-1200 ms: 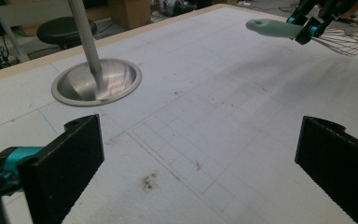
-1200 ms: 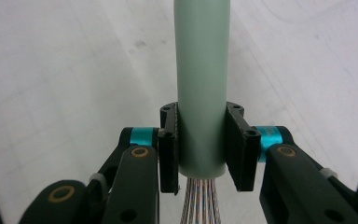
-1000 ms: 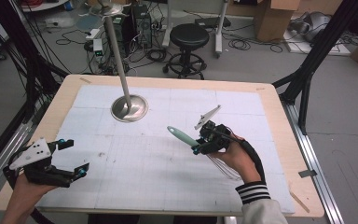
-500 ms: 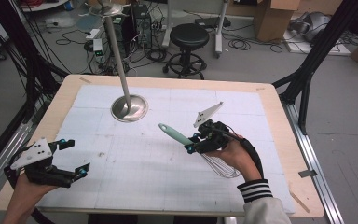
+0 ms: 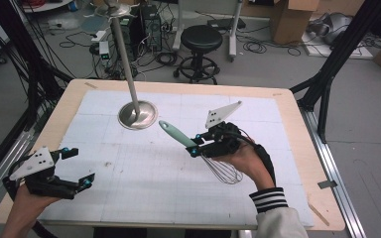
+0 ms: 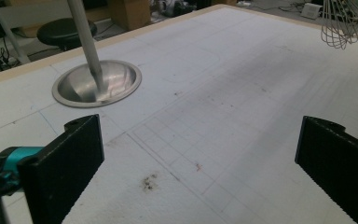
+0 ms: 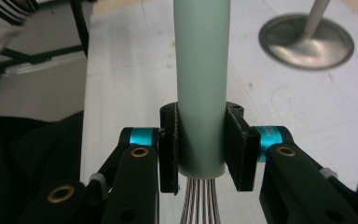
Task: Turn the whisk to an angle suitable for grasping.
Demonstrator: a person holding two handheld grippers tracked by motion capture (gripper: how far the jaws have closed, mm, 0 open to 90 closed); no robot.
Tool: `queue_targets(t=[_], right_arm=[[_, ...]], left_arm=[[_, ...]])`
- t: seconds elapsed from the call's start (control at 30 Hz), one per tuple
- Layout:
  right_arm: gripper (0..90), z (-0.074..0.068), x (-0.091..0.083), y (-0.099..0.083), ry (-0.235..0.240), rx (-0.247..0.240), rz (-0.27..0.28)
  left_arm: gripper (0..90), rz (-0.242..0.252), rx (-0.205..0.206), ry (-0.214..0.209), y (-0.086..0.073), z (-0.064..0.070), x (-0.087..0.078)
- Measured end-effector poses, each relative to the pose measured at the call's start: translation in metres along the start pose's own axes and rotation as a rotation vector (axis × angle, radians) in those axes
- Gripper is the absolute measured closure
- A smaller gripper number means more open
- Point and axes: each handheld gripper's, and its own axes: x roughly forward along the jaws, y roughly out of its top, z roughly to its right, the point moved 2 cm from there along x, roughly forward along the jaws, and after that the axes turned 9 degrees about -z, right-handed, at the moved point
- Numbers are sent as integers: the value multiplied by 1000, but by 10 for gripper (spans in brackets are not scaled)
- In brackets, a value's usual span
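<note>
Right claw (image 5: 194, 144) pinching whisk (image 5: 193, 148) at lower end of pale green handle (image 7: 201, 84), jaws pressed flat on both sides, wire loops (image 5: 222, 169) hanging below beside the hand. Compared with a second ago: whisk carried leftward and raised, handle tip now nearer the steel stand base (image 5: 138, 114), still apart from it. Judged as mid-carry, lifted clear of the counter (image 5: 287, 163), grip looking firm. Left claw (image 5: 77, 166) spread wide, holding nothing, hovering low at near-left corner of counter, well apart from whisk.
</note>
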Motion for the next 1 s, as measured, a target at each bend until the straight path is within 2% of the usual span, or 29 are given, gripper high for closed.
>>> queue_targets(t=[0.03,0.13,0.33,0.7,0.83,1.0], right_arm=[[689,-1,-2,3,12,1,36],[690,-1,-4,6,18,12,61],[689,-3,-10,15,30,-34,137],[689,-10,-20,39,41,-66,231],[689,-13,-24,47,66,-92,231],[689,-15,-28,52,70,-108,229]], left_arm=[[17,-1,0,0,0,0,0],[17,-1,0,1,0,0,0],[17,-1,3,0,1,0,0],[17,-3,2,-1,0,0,0],[17,-3,3,-3,0,-1,0],[17,-4,2,-1,0,-1,-1]])
